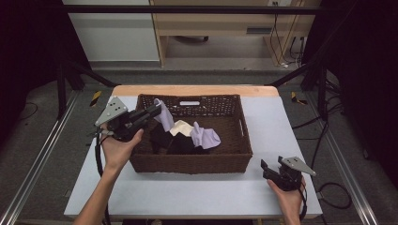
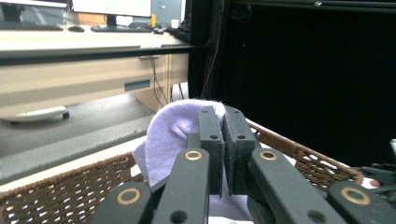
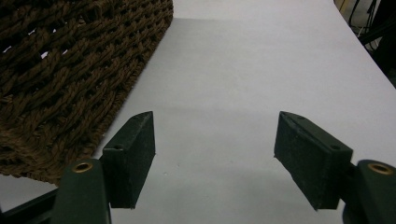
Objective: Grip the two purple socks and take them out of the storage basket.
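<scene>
Nearest me, my right gripper (image 1: 277, 174) rests low over the bare white table (image 1: 281, 122) by its front right corner, jaws spread wide with nothing between them; in the right gripper view there is only tabletop between the pads and the woven corner of the basket off to one side. I judge it is parked there to stay out of the way until it is needed. Farther in, the brown wicker basket (image 1: 187, 164) sits mid-table, holding a loose heap: a dark garment (image 1: 171, 143) at the bottom, a cream cloth (image 1: 180, 127) on it, and a second lilac piece (image 1: 206, 136) toward the right. Over the basket's far left corner my left gripper (image 1: 152, 111) is raised, its jaws closed together on a lilac sock (image 2: 168, 135), pinching it near one edge so the rest hangs down toward the pile. Holding it high like this lets the fabric drop free of the other laundry, so it should come away alone. Whether its lower end is clear of the heap I cannot tell. Beyond the table lie grey floor and a pale wooden cabinet (image 1: 225, 23).
</scene>
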The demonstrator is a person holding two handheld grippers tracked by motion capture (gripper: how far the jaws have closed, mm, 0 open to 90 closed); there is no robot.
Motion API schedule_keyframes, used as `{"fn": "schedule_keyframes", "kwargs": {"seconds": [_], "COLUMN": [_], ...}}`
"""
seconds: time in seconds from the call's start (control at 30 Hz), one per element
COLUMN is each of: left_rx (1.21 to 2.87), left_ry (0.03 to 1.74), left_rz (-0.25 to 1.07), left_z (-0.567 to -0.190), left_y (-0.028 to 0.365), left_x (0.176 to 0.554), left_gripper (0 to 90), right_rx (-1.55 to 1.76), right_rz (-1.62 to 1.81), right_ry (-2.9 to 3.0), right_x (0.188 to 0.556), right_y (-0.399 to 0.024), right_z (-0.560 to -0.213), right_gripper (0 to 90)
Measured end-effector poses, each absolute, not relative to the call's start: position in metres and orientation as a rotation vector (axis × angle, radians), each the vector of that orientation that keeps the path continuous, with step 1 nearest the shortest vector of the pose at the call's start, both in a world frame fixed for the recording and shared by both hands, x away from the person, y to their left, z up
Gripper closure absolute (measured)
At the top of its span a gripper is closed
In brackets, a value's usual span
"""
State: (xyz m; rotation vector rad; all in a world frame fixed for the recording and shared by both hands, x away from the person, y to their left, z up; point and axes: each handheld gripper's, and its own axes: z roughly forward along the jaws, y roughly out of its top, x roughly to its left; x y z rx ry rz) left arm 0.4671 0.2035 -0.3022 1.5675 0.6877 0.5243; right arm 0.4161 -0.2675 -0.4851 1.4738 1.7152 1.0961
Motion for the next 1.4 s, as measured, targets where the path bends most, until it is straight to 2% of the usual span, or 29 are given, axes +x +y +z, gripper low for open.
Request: {"fn": "schedule_keyframes", "kwargs": {"seconds": [0.4,0.77,1.1,1.4], "left_rx": [1.618,1.687,1.772,1.901], "left_ry": [0.556,0.502,0.523,0.590], "left_rz": [0.507,0.459,0.388,0.311], "left_z": [-0.286,-0.304,-0.347,-0.395], "left_y": [0.199,0.196,0.196,0.185], "left_x": [0.415,0.377,0.359,0.360], "left_gripper": [87.0,87.0,86.9,86.9], "right_rx": [1.474,1.470,1.466,1.462], "right_rz": [1.092,1.092,1.092,1.092], "right_ry": [1.708,1.706,1.707,1.707], "right_x": [0.415,0.415,0.415,0.415], "right_y": [-0.267,-0.267,-0.267,-0.266], "right_z": [-0.485,-0.485,-0.485,-0.485], "right_gripper": [28.3,28.2,28.1,28.1]}}
